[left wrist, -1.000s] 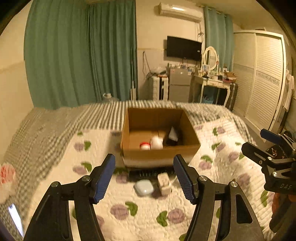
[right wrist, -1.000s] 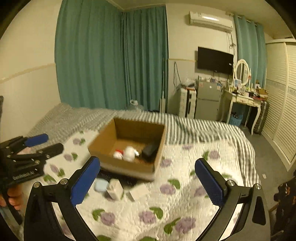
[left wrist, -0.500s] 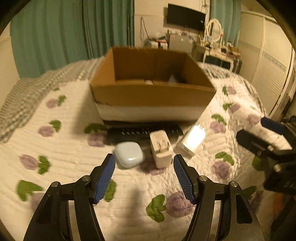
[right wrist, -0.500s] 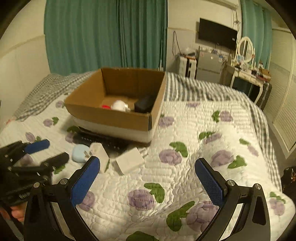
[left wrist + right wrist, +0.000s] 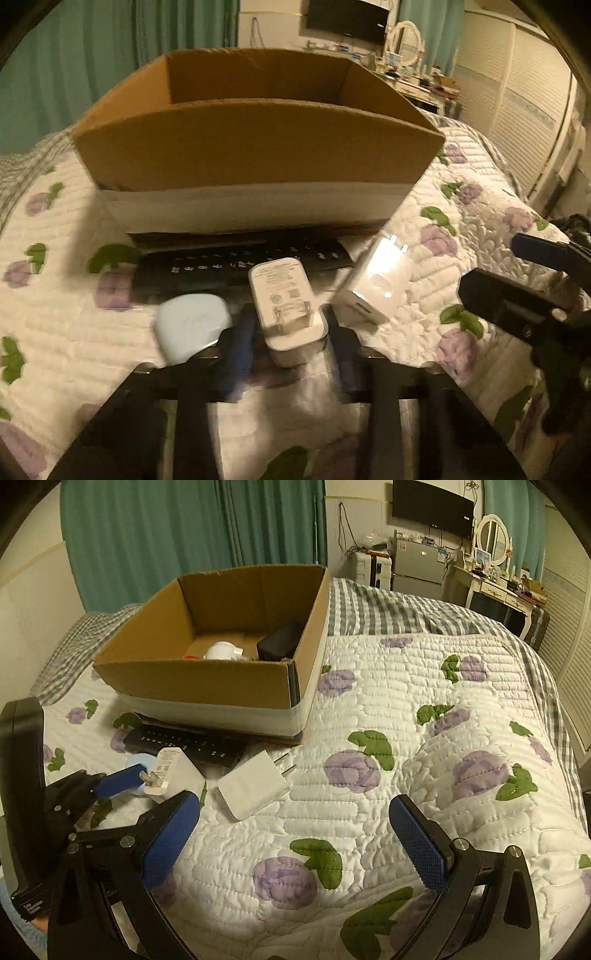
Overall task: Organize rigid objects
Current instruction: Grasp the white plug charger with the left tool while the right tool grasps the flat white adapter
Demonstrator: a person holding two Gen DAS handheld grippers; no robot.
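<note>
On the bed: a white quilted bedspread with purple flowers (image 5: 424, 686) is carrying everything, so the soft surface is letting small items sink a little.
Left claw (image 5: 290, 345): it is straddling the white square plug-in charger with folded prongs (image 5: 286, 301), one blue finger on each flank; the fingers look close against the sides, but motion blur is hiding whether they are pressing, so I cannot tell if the grip is made.
Why that approach: the charger is lying prong-end toward the claw, and its flat sides are giving the pads parallel faces, which I judge is why the fingers are coming in low along the bedspread.
Neighbours: a pale blue rounded case (image 5: 192, 326) is sitting at 9 o'clock of the charger, just beside the left finger; a second white flat charger with bare prongs (image 5: 255, 784) is lying at 3 o'clock; a long black remote control (image 5: 240, 264) is lying at 12 o'clock, partly under the box edge.
Destination: the open brown cardboard box with a white taped base (image 5: 207, 679) is standing at 12 o'clock, already holding a white and a black item, so it is probably serving as the collecting bin.
Right claw (image 5: 295, 843): it is gaping wide, holding nothing, hovering over bare bedspread, likely waiting for its turn.
</note>
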